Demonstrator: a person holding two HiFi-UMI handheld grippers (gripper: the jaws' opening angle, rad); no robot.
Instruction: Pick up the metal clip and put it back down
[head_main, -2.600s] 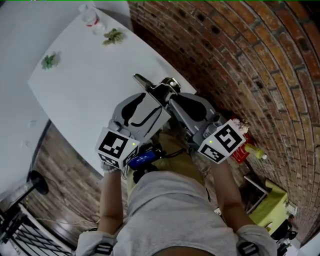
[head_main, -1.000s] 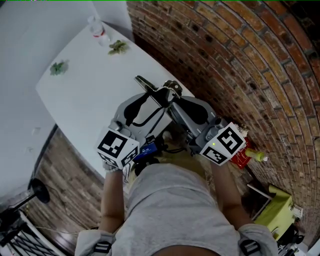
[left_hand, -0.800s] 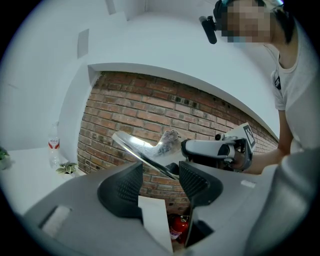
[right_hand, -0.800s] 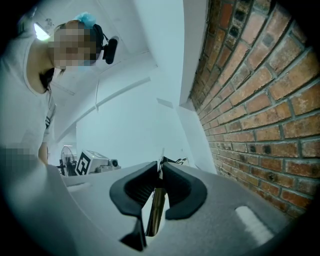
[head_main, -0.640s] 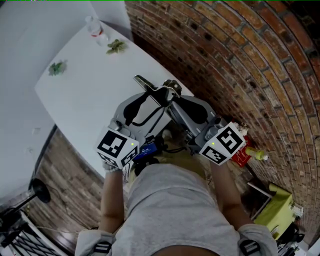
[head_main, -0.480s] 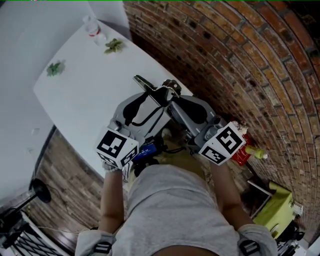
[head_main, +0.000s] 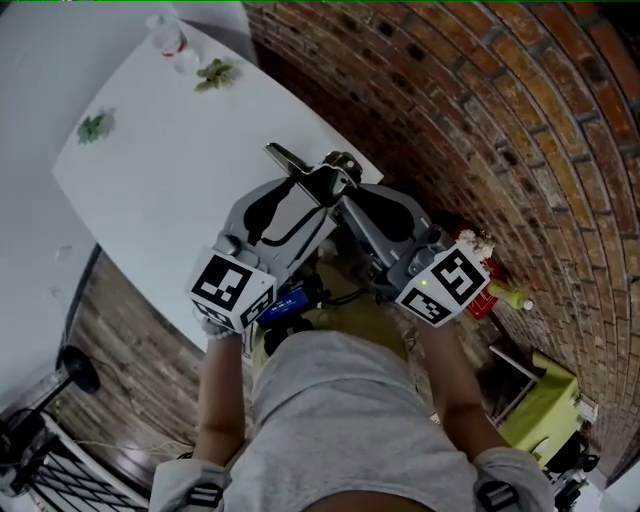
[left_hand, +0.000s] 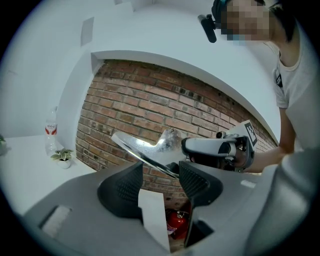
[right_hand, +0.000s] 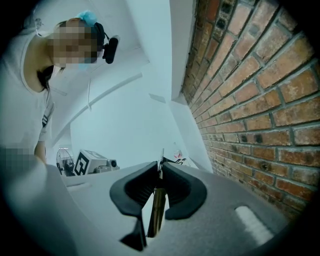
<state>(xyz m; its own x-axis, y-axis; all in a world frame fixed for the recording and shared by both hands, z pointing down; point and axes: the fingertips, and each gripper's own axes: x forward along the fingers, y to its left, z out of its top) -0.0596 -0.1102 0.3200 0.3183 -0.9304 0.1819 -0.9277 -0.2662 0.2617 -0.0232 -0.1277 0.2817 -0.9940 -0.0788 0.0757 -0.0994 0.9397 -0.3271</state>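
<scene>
Hardly anything has moved since half a second ago. Both grippers sit in the same pose, and only the head view has shifted a little, so the white table (head_main: 170, 190) lies slightly further left in it. The right gripper (right_hand: 160, 172) is clamped on the metal clip (left_hand: 145, 147) as before, its two pads pinching the thin metal edge-on. The clip is off the table, held in the air over the table's edge beside the brick wall (head_main: 480, 130). Its shiny blade slants toward the left gripper (left_hand: 161, 172), whose jaws stand apart with nothing pressed between them. The blade's lower end comes down by the tip of one finger, and whether it touches cannot be told.

At the table's far corner stands one clear bottle (head_main: 165, 35) with a red label; its contents cannot be made out. Two small pots are on the table, each holding a green plant. One (head_main: 213, 72) is just beside the bottle, and the other (head_main: 93, 126) is near the far edge away from the wall. On the floor by the wall stands one red fire extinguisher (left_hand: 175, 222).

Counted: two grippers, one clip, one bottle, two potted plants.
</scene>
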